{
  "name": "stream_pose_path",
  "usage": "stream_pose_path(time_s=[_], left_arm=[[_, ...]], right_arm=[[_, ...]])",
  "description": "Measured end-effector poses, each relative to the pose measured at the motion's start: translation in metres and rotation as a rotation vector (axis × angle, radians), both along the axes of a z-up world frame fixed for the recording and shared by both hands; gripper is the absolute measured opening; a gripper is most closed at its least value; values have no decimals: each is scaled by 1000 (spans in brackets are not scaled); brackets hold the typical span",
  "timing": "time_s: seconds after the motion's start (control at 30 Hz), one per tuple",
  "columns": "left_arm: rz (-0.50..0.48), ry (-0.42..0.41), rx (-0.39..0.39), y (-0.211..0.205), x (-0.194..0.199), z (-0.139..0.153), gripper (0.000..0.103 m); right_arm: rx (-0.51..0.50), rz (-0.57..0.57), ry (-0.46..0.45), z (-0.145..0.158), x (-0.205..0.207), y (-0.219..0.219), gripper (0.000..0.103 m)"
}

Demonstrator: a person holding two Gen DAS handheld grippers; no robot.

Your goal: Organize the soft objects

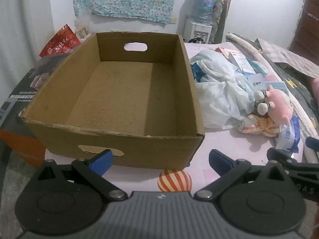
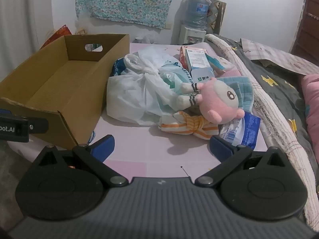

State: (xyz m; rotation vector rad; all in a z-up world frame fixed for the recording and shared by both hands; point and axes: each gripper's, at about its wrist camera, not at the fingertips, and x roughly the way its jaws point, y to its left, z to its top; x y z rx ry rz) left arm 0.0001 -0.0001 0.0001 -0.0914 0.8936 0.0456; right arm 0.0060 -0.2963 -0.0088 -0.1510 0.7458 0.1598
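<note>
**Both tongs wide, nothing gripped**

Left tongs (image 1: 160, 162) gape before the cardboard box (image 1: 119, 91), a striped ball (image 1: 174, 180) half hidden below. Right tongs (image 2: 161, 148) gape toward the pink plush (image 2: 217, 103), lying crosswise, legs pointing left, against a knotted plastic bag (image 2: 139, 91) on the bed (image 2: 159, 149).

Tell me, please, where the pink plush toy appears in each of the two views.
Left wrist view: the pink plush toy lies at the right edge, beside the white plastic bag.
Right wrist view: the toy lies right of centre, on top of the orange striped cloth.
Shared landmark: the cardboard box, left of the toy in both.
</note>
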Motion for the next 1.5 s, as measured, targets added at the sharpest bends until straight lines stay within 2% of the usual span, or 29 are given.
stream_pose_path(time_s=[0.43, 1.5], left_arm=[[-2, -2, 1, -5, 5, 6, 103], [-8, -5, -4, -2, -2, -1, 103]], right_arm=[[4, -2, -8, 0, -1, 0, 102], [5, -4, -6, -1, 1, 2, 102]])
